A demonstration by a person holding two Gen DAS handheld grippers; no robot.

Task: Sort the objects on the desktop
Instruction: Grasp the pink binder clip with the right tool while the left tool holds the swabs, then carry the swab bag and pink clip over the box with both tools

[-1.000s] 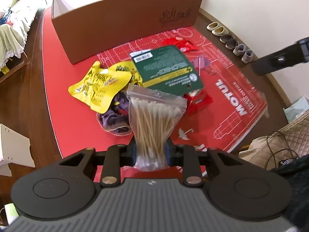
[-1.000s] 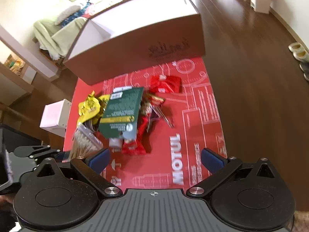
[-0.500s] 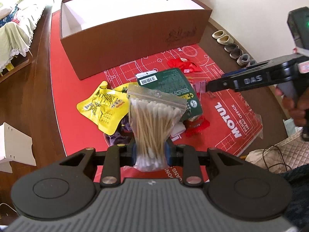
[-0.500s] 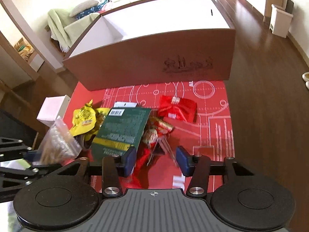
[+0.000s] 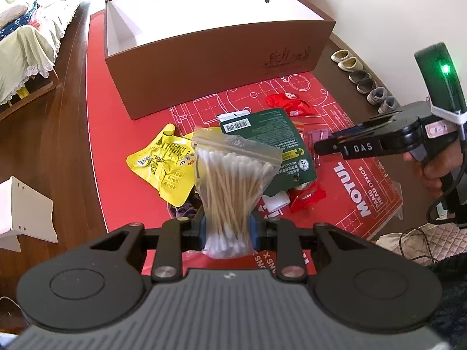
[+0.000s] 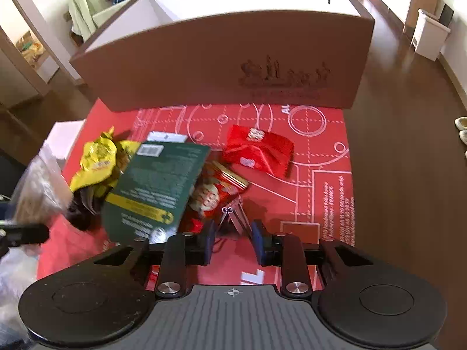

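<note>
1. Up front, the left hand-held gripper (image 5: 227, 227) pinches a clear zip bag of cotton swabs (image 5: 233, 186) near its lower end; the bag stands upright, lifted above the red mat (image 5: 359, 204).
2. Behind the pile, the brown box (image 5: 216, 55) sits at the far end of the mat on the table (image 5: 67, 134); its white interior shows no contents in either view, only a dark round hole in the far wall.
3. Between box and grippers, a heap lies on the mat: a green card package (image 6: 157, 186) tilted on top, a yellow pouch (image 5: 163, 166) to its left, and a dark purple item (image 5: 184, 213) partly hidden beneath the pouch.
4. Red wrappers sit around the green package: a crumpled red packet (image 6: 259, 151) nearer the box, apart from the heap, and a red printed wrapper (image 6: 216, 192) touching the package's right edge.
5. The right hand-held gripper (image 6: 232, 240) is low over the mat, its jaws partly spread with a gap between the blue pads, nothing clamped; pink clips (image 6: 236, 215) lie just ahead of that gap.
6. A person's hand (image 5: 437, 172) grips the right tool's handle.
</note>
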